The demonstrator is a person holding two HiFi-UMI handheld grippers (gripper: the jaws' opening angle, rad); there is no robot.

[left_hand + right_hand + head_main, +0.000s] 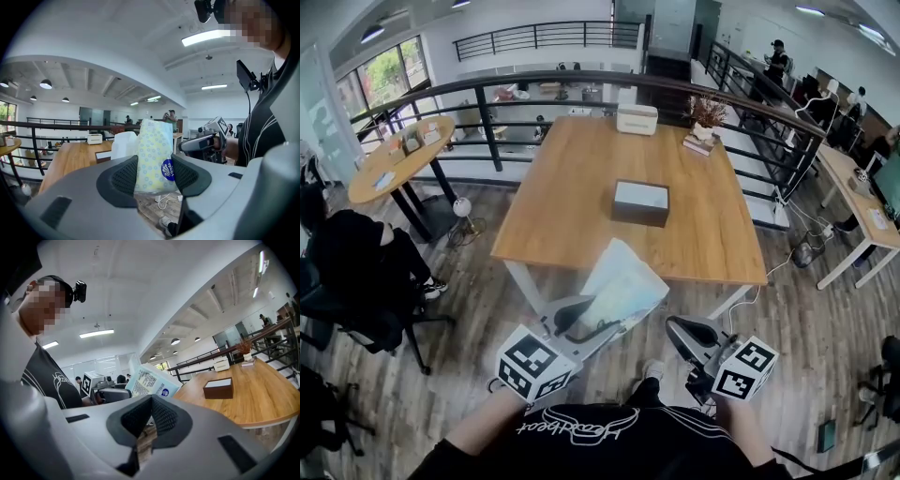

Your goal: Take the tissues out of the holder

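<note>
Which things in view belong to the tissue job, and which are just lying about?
Job: pale dotted plastic tissue pack, clamped in the left claw; dark rectangular holder with pale top, on the wooden table; right claw, shut and empty.
Lying about: cream box at the table's far edge; brown dried plant; round wooden side table.

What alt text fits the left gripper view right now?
The left gripper clamps a blue-dotted tissue pack upright between its jaws. Behind it are a wooden table and, at right, the right gripper.
</note>
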